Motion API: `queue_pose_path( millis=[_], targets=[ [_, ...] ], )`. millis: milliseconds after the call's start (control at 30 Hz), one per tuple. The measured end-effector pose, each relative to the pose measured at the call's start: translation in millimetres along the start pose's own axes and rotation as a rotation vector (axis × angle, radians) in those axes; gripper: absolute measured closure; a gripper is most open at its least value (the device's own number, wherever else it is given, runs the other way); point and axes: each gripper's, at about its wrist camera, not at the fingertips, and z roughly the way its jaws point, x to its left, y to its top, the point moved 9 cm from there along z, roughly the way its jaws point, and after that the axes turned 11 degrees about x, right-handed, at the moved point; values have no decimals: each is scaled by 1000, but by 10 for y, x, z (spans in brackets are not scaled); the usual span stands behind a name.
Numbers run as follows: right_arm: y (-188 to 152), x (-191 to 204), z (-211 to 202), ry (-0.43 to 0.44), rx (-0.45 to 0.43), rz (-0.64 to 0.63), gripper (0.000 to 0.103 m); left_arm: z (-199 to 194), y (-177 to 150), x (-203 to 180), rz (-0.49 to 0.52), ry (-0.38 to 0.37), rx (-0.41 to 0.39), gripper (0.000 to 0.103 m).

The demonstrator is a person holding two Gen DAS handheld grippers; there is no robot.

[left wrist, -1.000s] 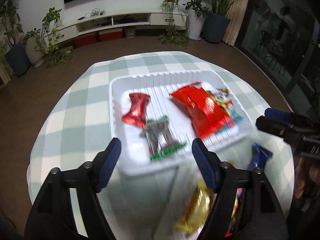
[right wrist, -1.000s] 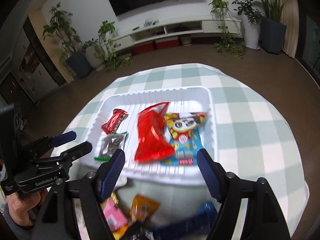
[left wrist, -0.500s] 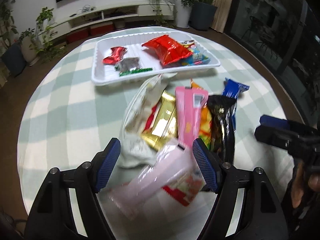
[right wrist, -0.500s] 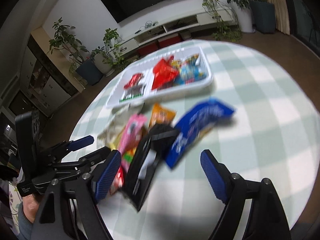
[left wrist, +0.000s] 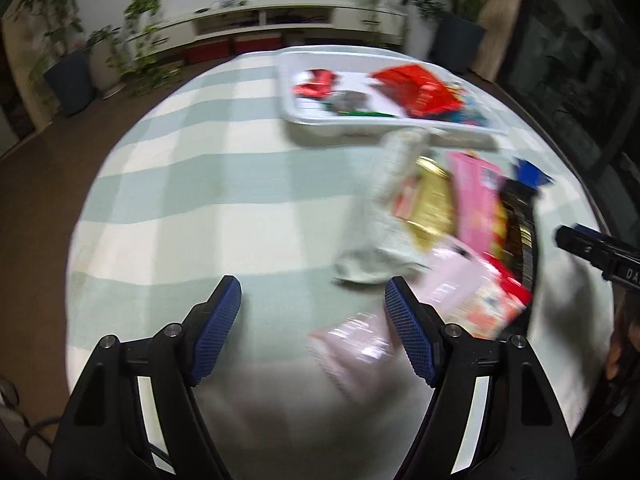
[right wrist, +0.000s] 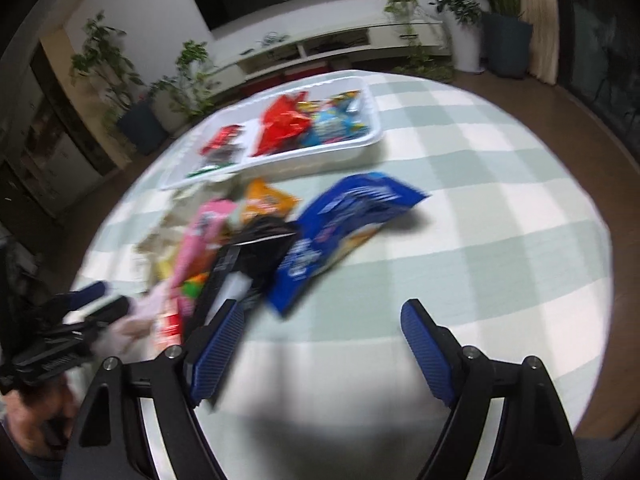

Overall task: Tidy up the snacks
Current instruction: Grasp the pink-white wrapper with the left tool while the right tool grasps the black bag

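tray (left wrist: 304,118) now farther, checked tablecloth (left wrist: 224,200), plants (right wrist: 192,76)

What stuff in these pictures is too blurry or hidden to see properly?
- Words on the blue packet: right wrist view, motion blur.
- Pale pink packet: left wrist view, smeared, partly behind the left gripper finger.
- Snacks low in the pile: both views, covered by the packets lying on top.
- Blue snack in the white tray: left wrist view, mostly hidden by the red bag.

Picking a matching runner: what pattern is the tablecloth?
Pale green and cream checks on the tablecloth, clearest in the right wrist view.
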Motion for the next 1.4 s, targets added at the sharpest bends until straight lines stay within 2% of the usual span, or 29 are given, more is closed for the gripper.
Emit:
queue_pose_path(
  millis=[133, 300, 467, 567, 767, 867, 967, 1100, 1233, 1400],
  targets=[
    [205, -451, 109, -96, 4, 83, 19, -29, 283, 442, -85, 35, -32, 30],
    [300, -696, 205, -146, 10, 116, 19, 63, 525, 600, -101, 55, -24, 30],
    [289, -657, 147, -110, -5, 122, 19, 50, 516, 518, -75, 52, -44, 30],
    [211, -518, 77, -15, 2, 136, 19, -31, 469, 397, -56, 48, -67, 30],
    [15, 34, -69, 76, 18, 30, 19, -96, 189, -100, 90, -6, -43, 30],
    [-92, 343, -48, 132, 63, -28, 26, -91, 21, -405, 205, -29, -21, 30],
    [-166, 625, -24, 156, 88, -86, 32, -38, -113, -588, 318, -6, 0, 30],
    [-225, 845, 95, 189, 142, -112, 43, 49, -195, -662, 396, 15, 43, 30],
    [-235, 914, 206, 181, 166, -122, 46, 142, -214, -685, 460, 48, 93, 30],
    [-169, 903, 257, 201, 174, -101, 55, 237, -168, -669, 486, 9, 123, 31]
  ],
)
